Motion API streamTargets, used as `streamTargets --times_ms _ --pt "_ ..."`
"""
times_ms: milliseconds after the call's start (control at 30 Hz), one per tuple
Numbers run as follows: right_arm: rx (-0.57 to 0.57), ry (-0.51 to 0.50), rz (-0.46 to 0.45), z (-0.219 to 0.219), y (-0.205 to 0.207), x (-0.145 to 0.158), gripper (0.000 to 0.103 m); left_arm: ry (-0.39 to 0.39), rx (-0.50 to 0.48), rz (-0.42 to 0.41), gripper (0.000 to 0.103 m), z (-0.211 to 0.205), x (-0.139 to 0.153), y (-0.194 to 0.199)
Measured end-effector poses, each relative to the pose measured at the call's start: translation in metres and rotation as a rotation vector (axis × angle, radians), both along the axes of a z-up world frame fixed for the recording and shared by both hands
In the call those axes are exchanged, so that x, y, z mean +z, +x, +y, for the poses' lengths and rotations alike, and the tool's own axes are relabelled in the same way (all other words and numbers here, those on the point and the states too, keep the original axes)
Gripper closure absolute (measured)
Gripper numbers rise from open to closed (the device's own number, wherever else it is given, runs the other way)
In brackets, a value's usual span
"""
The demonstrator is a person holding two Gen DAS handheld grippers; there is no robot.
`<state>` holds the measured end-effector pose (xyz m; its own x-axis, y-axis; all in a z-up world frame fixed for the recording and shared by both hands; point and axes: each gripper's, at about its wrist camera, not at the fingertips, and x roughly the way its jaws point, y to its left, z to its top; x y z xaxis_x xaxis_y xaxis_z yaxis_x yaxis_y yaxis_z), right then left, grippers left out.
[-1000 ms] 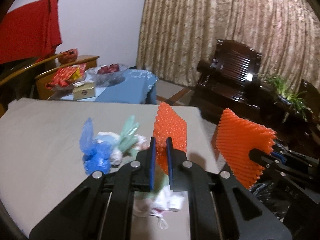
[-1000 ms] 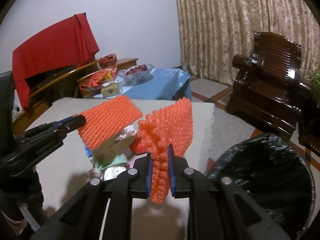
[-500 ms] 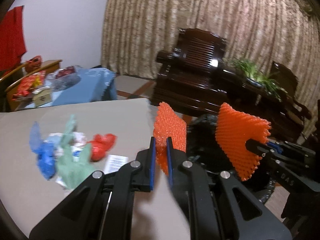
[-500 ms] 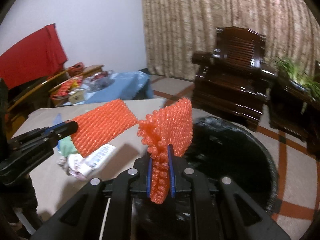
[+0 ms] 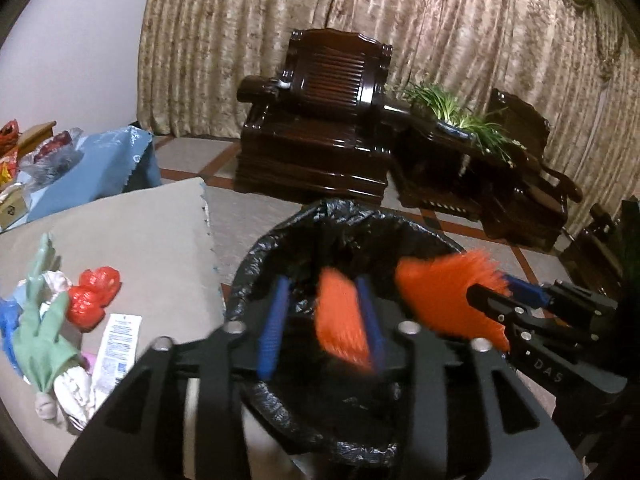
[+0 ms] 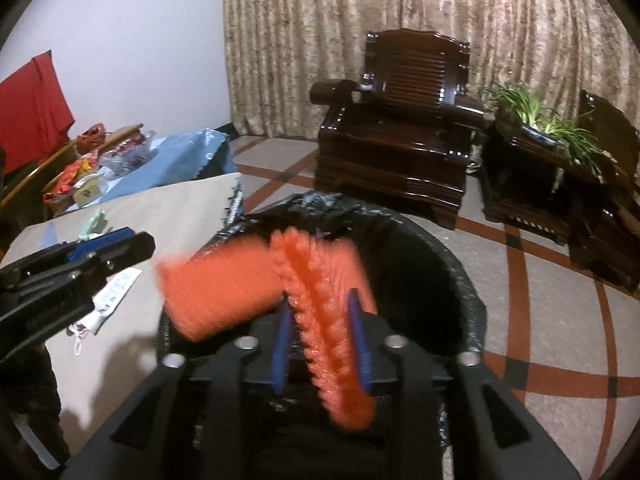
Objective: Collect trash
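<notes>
Both grippers are over the black-lined trash bin. My left gripper is open; an orange foam net is blurred between its spread blue pads, falling loose. It also shows in the right wrist view, next to my left gripper. My right gripper is open too, with a second orange foam net loose between its pads. That net and my right gripper show in the left wrist view.
Trash lies on the beige table: a red bag, a green bag, a blue bag, a white label. Dark wooden armchairs and a plant stand behind on the tiled floor.
Both grippers swung from over the table to over the bin and opened. The two orange nets have come free of the pads and are dropping.
</notes>
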<state>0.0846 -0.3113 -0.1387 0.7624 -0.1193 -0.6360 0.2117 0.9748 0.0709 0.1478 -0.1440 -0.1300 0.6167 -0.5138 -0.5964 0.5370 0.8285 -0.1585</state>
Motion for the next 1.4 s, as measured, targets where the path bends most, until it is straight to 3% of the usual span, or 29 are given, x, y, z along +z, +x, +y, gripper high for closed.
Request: streamTargets --times_ms 67,133,233,267,367,633,833,1067,1400 --pt "-0.007 -0.001 -0.005 -0.002 -0.002 0.000 0.053 0.005 0.007 0.001 0.056 0.004 -0.002 -0.001" --pt "-0.010 -0.005 -0.016 0.001 -0.003 0.002 0.027 0.012 0.032 -0.003 0.047 0.017 -0.002 -0.002" --pt "-0.008 -0.008 -0.043 0.007 -0.003 0.007 0.008 0.020 0.098 -0.034 0.027 0.039 0.005 -0.004" --pt "-0.003 -0.006 -0.052 0.010 -0.002 0.008 0.006 0.025 0.124 -0.046 0.022 0.046 0.007 -0.006" --pt "0.036 0.013 -0.067 0.026 0.004 0.014 0.006 0.033 0.202 -0.070 0.014 0.073 0.016 -0.009" --pt "0.161 0.035 -0.084 0.084 0.024 0.019 0.006 0.073 0.405 -0.099 0.014 0.160 0.029 -0.020" --pt "0.266 0.043 -0.082 0.132 0.038 0.015 0.006 0.123 0.502 -0.081 0.014 0.207 0.019 -0.024" --pt "0.344 0.048 -0.077 0.169 0.049 0.005 0.006 0.143 0.538 -0.026 0.028 0.231 -0.008 -0.017" --pt "0.378 0.034 -0.052 0.188 0.064 -0.008 0.006 0.163 0.521 0.033 0.045 0.224 -0.048 0.001"
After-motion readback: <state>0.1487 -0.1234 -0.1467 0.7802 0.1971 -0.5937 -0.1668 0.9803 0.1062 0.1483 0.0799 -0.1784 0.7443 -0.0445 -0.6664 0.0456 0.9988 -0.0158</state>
